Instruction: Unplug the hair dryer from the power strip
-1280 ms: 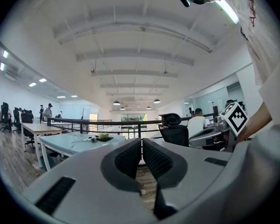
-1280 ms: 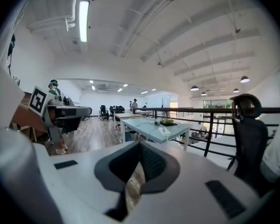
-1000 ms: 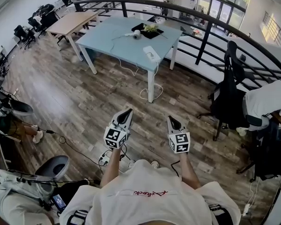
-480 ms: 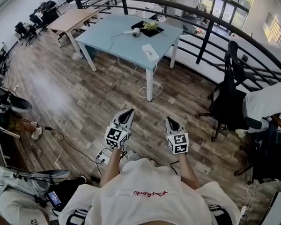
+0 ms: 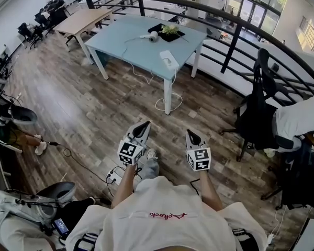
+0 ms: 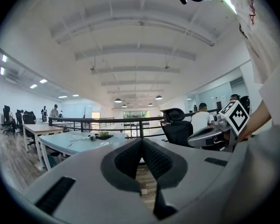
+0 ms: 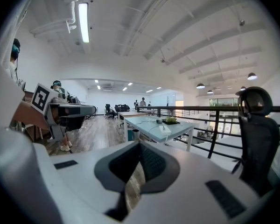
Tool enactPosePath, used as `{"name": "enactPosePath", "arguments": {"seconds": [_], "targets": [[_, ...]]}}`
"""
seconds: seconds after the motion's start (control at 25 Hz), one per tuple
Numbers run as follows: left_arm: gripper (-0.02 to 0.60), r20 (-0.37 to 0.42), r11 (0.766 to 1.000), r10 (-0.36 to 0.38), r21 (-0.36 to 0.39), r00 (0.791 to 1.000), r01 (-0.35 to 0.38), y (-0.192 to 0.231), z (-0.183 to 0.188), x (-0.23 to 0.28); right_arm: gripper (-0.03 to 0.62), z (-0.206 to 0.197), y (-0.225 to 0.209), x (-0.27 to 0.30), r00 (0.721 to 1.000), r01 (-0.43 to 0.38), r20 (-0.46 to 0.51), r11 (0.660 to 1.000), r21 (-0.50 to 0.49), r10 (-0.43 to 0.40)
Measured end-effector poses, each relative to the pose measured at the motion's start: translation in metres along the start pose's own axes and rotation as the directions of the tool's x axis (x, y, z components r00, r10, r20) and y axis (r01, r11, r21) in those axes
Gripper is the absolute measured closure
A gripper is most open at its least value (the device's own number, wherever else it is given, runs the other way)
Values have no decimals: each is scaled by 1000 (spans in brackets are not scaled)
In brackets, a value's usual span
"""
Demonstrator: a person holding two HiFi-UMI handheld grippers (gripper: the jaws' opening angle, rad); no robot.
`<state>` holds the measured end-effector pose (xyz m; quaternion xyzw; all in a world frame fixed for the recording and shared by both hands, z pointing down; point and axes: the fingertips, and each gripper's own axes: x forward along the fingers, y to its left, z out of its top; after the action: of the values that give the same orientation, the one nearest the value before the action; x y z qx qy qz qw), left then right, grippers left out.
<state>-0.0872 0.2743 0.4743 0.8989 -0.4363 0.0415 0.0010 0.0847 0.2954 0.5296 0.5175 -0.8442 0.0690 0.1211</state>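
A white hair dryer (image 5: 152,35) lies on the light blue table (image 5: 131,46) far ahead, its cord trailing across the top. A white power strip (image 5: 169,59) rests near the table's front right corner, with a cable hanging to the floor. Both grippers are held in the air well short of the table. My left gripper (image 5: 143,124) is shut and empty, its pads meeting (image 6: 141,143). My right gripper (image 5: 188,133) also looks shut with nothing in it (image 7: 140,146). The right gripper view shows the power strip (image 7: 163,128) on the table (image 7: 147,123).
A black railing (image 5: 235,30) curves behind the table. A black office chair (image 5: 254,109) and a seated person in white (image 5: 298,116) are at the right. A floor power strip with cables (image 5: 113,178) lies below my left gripper. A wooden table (image 5: 83,21) stands at the back left.
Both grippers stay shut and side by side, drifting slightly forward. The wearer's foot has come into view under the left gripper. People at the lower left have shifted.
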Motion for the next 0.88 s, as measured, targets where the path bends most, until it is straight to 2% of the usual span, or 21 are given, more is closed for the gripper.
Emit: {"name": "enactPosePath", "arguments": {"seconds": [0.52,0.88], "targets": [[565,23,1000,-4,-7,1000,4,49,-8,51,577,9,-21,64,1000,13,-13,1000,-25,-14],[565,13,1000,4,-28,1000,-4,120,-17,95,577,31,-30,148,999,14,-30,999,-52,-16]]}}
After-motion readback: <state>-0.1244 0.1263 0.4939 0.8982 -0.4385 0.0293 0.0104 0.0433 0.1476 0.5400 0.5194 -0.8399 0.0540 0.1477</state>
